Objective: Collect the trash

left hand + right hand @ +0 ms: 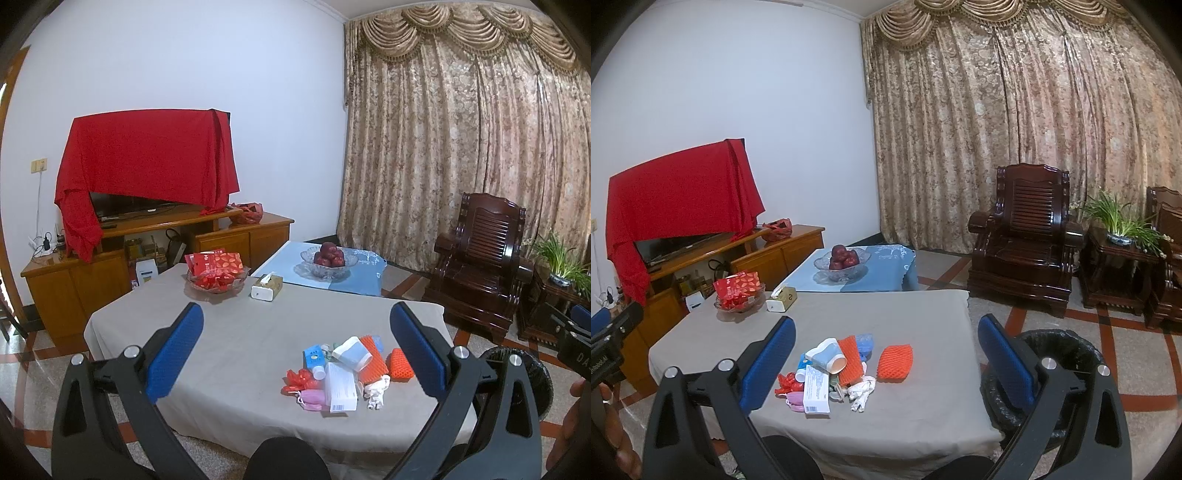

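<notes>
Both your hand-held grippers hang released and empty above the near edge of the bench (923,314). The trash pile (831,373) lies on the bench ahead, between the right hand-held gripper (886,365) fingers; for the left hand-held gripper (295,354) it sits ahead and right of centre. The bin (1056,354) stands on the floor just beside the bench's right edge, so your right looks better placed. The white box (816,391) runs lengthwise toward you.
</notes>
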### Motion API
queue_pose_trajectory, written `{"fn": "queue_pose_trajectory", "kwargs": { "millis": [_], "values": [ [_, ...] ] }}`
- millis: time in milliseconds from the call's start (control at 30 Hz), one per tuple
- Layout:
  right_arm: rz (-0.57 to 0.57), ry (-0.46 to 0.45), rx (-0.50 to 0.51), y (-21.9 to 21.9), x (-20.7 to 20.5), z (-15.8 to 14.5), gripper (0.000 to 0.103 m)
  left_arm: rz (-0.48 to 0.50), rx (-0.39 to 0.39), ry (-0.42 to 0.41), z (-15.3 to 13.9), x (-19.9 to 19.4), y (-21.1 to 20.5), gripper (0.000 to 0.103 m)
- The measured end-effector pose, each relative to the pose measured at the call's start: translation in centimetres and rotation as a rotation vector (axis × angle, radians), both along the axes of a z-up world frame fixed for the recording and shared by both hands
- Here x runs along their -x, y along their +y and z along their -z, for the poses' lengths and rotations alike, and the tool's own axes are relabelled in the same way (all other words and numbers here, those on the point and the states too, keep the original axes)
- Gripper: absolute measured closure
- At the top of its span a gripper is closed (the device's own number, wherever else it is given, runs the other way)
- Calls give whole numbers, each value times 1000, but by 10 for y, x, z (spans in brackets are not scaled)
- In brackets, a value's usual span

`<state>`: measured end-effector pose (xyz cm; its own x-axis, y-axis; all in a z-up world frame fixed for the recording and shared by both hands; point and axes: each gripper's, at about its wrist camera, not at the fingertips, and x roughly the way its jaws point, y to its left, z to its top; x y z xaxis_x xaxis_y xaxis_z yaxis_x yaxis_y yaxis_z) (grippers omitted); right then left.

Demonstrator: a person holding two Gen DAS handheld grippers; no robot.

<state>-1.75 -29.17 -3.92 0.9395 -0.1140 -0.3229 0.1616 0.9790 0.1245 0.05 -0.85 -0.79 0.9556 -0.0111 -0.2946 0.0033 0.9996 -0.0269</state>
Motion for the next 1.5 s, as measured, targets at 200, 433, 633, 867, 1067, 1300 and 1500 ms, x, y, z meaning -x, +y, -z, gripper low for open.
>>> {"fn": "queue_pose_trajectory", "kwargs": {
  "millis": [200,433,633,867,1067,1300,1500],
  "values": [
    [0,0,0,-3,1,-1,6,1,0,4,2,1,-1,5],
    [0,2,-2,-4,1,2,6,1,-1,6,4,2,-2,5],
    [4,7,-3,-7,1,6,6,3,-2,10,8,0,-4,5],
    [4,19,-1,-6,-3,16,6,6,-5,27,15,-2,-9,5],
    [5,34,1,-4,-10,22,6,6,-2,42,19,-7,-10,5],
    [6,50,4,-1,-16,27,6,14,-2,69,23,-16,-8,5],
    [17,89,-3,-4,-31,44,6,32,-11,124,40,-37,-6,5]
  ]
}}
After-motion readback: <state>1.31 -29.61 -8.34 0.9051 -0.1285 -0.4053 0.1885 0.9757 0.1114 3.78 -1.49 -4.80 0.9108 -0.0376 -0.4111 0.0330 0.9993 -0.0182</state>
